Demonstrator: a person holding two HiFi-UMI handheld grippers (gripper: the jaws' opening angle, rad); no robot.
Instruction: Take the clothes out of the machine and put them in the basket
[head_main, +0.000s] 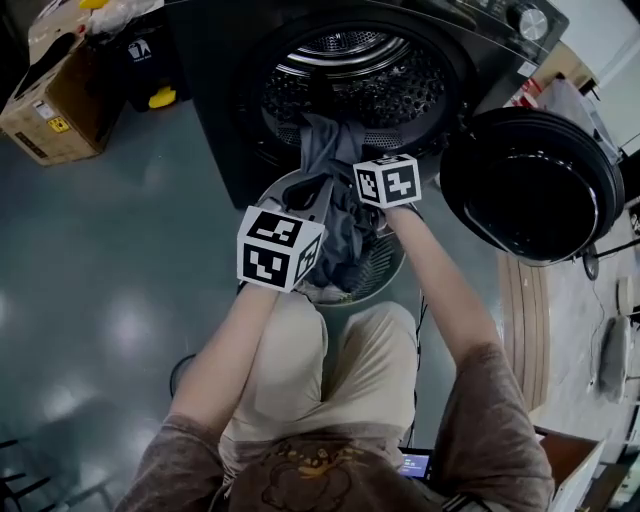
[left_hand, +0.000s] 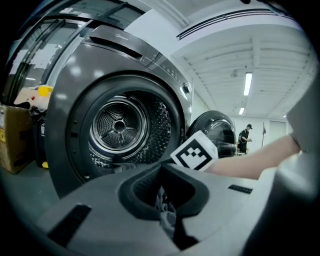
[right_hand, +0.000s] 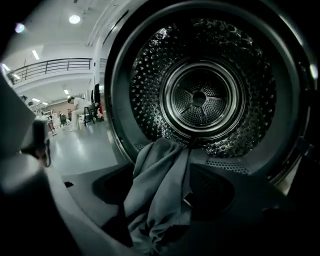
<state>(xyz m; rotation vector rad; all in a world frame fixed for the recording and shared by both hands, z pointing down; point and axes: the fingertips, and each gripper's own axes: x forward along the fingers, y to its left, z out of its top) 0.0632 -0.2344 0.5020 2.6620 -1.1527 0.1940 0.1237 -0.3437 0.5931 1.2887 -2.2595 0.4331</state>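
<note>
Shiny grey floor (head_main: 110, 300) spreads through a big, bright hall with white lights on the ceiling.

A grey cloth (head_main: 325, 150) hangs out of the round mouth of a dark machine (head_main: 215, 110). Its top lies on the lip of the drum (right_hand: 200, 95). Its lower part drops down to the basket (head_main: 390, 270).

The left hand-held gripper (left_hand: 162, 172) is at the near side of the cloth, over the basket. Its 2 jaws are close together and pinch a small fold of the cloth. The right hand-held gripper (right_hand: 167, 170) points at the mouth of the machine. Its 2 jaws stand wide apart. The cloth lies loose between them and the pads do not squeeze it. The right marker cube (head_main: 387, 180) is just beside the cloth, and the left marker cube (head_main: 280, 248) is lower and to the left.

The basket is round and grey, with small holes in its wall. It sits on the floor right in front of the machine, between the machine and the person's knees. More dark clothes (head_main: 345, 245) lie inside it. The person wears beige trousers (head_main: 330, 370).

The door (head_main: 530, 185) of the machine is round and dark, and it is swung wide open to the right. A cardboard box (head_main: 55, 100) stands to the left of the machine, well apart from the basket, with 1 yellow thing (head_main: 162, 97) near it.
</note>
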